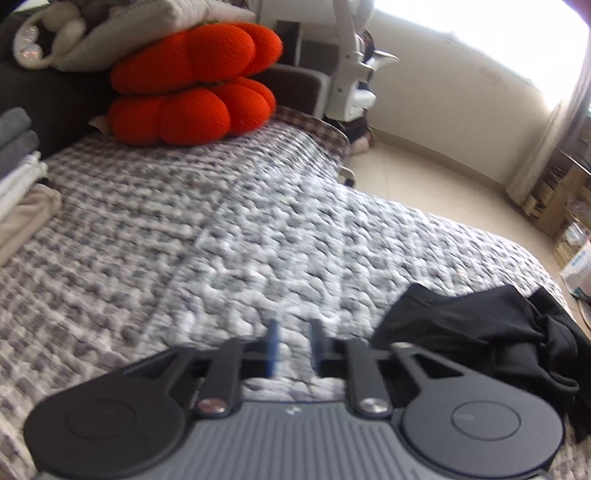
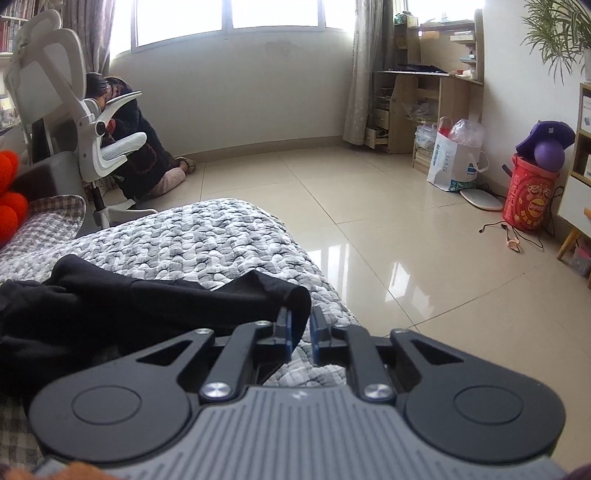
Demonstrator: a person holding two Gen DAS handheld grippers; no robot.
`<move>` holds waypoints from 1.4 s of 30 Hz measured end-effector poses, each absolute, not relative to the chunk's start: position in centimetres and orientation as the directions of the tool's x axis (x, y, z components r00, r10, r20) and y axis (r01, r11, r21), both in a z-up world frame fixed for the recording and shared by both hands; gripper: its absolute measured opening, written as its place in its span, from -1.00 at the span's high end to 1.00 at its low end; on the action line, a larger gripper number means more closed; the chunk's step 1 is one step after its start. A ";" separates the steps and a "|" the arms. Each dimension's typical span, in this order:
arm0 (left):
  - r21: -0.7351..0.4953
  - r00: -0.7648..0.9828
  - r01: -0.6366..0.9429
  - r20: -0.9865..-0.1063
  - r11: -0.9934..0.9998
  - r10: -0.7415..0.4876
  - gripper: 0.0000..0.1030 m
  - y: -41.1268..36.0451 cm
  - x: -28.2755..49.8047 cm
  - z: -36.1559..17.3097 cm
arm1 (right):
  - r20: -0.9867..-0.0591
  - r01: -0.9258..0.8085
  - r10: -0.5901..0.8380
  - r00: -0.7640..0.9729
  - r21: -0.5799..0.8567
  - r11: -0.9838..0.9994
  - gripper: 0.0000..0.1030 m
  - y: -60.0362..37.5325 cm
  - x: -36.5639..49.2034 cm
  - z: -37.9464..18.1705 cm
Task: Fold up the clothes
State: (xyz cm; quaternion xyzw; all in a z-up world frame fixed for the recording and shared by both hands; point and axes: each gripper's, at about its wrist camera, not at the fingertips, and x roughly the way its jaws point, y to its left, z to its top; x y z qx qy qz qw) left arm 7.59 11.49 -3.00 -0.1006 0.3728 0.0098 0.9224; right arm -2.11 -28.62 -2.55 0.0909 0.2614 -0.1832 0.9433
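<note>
Black garment point(image 1: 491, 332) lies bunched at the quilt's point(image 1: 221, 229) 4 o'clock edge; right gripper point(image 2: 300, 334) straddles its hem, fingers narrowly apart, probably for a pinch; left gripper point(image 1: 293, 345) empty, fingers narrowly parted.

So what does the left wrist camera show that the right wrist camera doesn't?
Only the left wrist view shows the stack of folded clothes at the bed's edge and the pale bedding piled above the orange cushions. Only the right shows the red bucket, the shopping bag and the wooden desk. Both show the crumpled black garment, the grey quilt and the white chair.
</note>
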 end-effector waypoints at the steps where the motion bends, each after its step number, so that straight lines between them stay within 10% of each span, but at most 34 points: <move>1: -0.190 0.718 -0.075 -0.691 0.979 -0.079 -0.20 11.1 7.7 -3.1 | -0.529 0.396 -0.298 0.795 0.079 0.915 0.34 -28.7 -2.1 -2.6; 3: -0.208 0.713 -0.050 -0.693 0.977 -0.111 -0.24 10.6 8.1 -3.3 | -0.515 0.388 -0.284 0.809 0.105 0.915 -0.27 -28.5 -2.1 -2.4; 13: -0.338 0.678 -0.068 -0.706 0.939 -0.205 -0.19 9.9 12.7 -5.2 | -0.472 0.240 -0.161 0.867 0.113 0.964 -0.27 -24.1 1.4 -2.0; 26: -0.359 0.636 0.083 -0.699 0.930 -0.327 0.69 7.6 13.7 -6.1 | -0.542 0.075 -0.016 0.840 0.086 0.994 -0.26 -20.6 5.5 -4.3; 28: -0.346 0.641 0.080 -0.700 0.935 -0.314 0.82 7.3 13.3 -5.9 | -0.565 0.064 0.016 0.825 0.120 0.991 0.07 -20.8 5.7 -4.5; 30: -0.326 0.657 0.074 -0.695 0.943 -0.292 0.86 7.0 12.7 -5.6 | -0.576 0.052 0.052 0.816 0.163 0.985 0.85 -20.9 5.7 -4.4; 42: -0.277 0.830 0.039 -0.526 0.960 -0.185 0.88 8.9 5.7 0.1 | -0.383 0.098 -0.028 0.923 0.163 0.982 1.00 -21.9 -1.9 1.2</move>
